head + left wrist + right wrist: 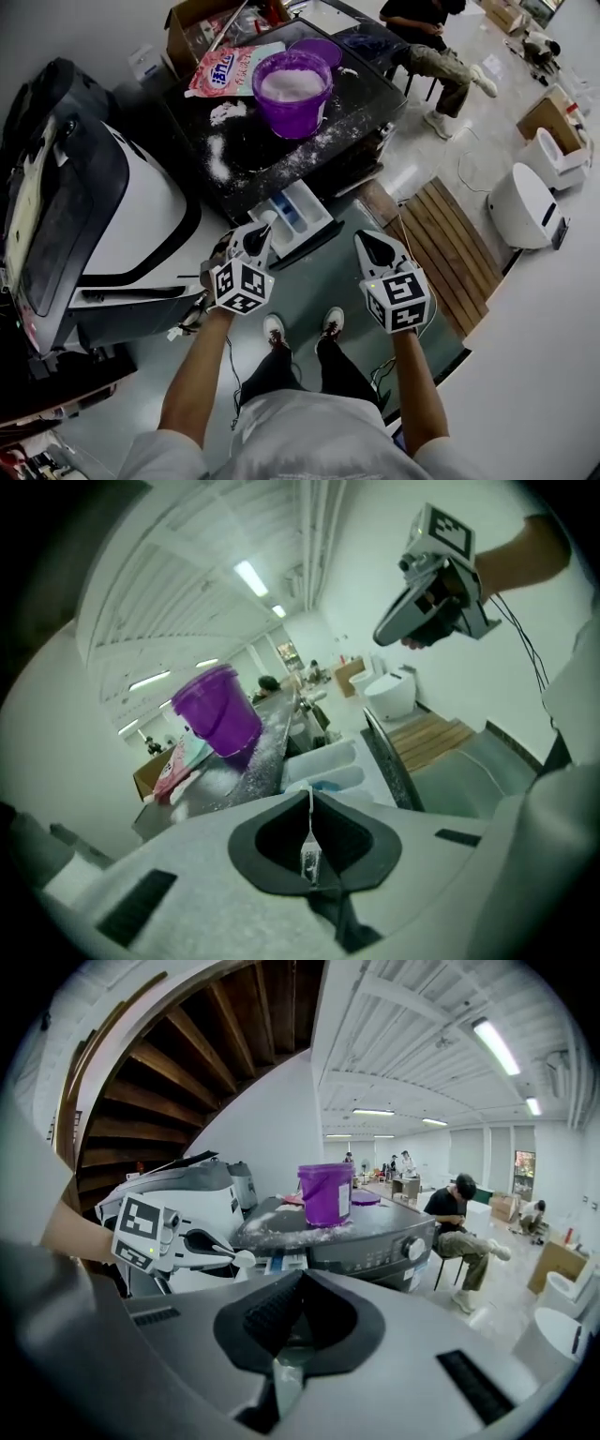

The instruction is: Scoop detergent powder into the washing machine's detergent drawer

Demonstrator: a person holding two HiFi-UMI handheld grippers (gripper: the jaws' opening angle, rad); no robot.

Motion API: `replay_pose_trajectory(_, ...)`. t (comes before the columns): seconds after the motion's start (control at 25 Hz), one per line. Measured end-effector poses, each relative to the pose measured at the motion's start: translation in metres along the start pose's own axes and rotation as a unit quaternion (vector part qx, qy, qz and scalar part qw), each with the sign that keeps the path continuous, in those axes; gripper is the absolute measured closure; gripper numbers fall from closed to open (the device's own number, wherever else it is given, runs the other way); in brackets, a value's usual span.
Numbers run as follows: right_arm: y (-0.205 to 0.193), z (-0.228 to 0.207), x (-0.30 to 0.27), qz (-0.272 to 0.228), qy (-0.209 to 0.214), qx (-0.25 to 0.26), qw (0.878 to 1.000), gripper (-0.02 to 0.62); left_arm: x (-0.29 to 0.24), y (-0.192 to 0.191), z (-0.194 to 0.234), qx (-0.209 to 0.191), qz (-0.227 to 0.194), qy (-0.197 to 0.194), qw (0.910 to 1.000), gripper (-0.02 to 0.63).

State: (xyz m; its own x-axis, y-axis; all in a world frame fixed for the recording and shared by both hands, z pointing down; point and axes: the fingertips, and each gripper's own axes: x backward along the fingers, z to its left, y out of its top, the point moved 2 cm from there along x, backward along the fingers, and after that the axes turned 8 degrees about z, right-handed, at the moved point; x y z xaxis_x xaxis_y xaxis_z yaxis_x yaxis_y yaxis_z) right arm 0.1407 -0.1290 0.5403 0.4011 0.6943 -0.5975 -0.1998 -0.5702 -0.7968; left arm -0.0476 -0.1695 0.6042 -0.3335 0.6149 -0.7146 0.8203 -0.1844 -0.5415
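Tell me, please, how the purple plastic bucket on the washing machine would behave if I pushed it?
The purple plastic bucket looks nearly full of white powder, so it is probably heavy for its size and unlikely to tip. The loose powder spilled on the dark machine top around it may let it slide rather than grip.

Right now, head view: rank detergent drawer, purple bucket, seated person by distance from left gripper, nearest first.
1. Detergent drawer, just ahead of the left gripper and its scoop.
2. Purple bucket, on the machine top behind it.
3. Seated person, far back right.
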Motion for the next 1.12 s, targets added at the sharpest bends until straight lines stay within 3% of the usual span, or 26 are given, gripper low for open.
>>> replay_pose_trajectory(0.08, 0.019, 0.0, 0.011, -0.015, -0.013, -0.004, 1.0, 0.589, 0.013, 0.006, 0.013, 0.095, -0.038, -0.023, 0.9945, 0.592)
replay_pose_trajectory(0.2, 0.053, 0.006, 0.029, -0.045, -0.028, 0.003, 0.999, 0.589, 0.042, 0.02, 0.037, 0.231, -0.107, -0.064, 0.9651, 0.592)
replay_pose_trajectory(0.36, 0.103, 0.01, 0.055, -0.087, -0.049, 0.03, 0.995, 0.589, 0.085, 0.043, 0.069, 0.314, -0.191, -0.089, 0.9258, 0.592)
replay_pose_trajectory(0.44, 0.126, 0.012, 0.067, -0.107, -0.061, 0.047, 0.991, 0.589, 0.104, 0.055, 0.081, 0.327, -0.224, -0.091, 0.9134, 0.592)
replay_pose_trajectory(0.52, 0.145, 0.015, 0.078, -0.122, -0.073, 0.068, 0.988, 0.589, 0.122, 0.067, 0.091, 0.325, -0.249, -0.087, 0.9081, 0.592)
replay_pose_trajectory(0.72, 0.18, 0.024, 0.099, -0.162, -0.085, 0.093, 0.979, 0.589, 0.165, 0.088, 0.117, 0.293, -0.29, -0.063, 0.9087, 0.592)
replay_pose_trajectory(0.92, 0.209, 0.033, 0.114, -0.195, -0.091, 0.111, 0.97, 0.591, 0.203, 0.104, 0.142, 0.282, -0.331, -0.046, 0.8993, 0.592)
replay_pose_trajectory(1.12, 0.227, 0.046, 0.121, -0.215, -0.089, 0.128, 0.964, 0.589, 0.23, 0.108, 0.154, 0.26, -0.346, -0.025, 0.9011, 0.592)
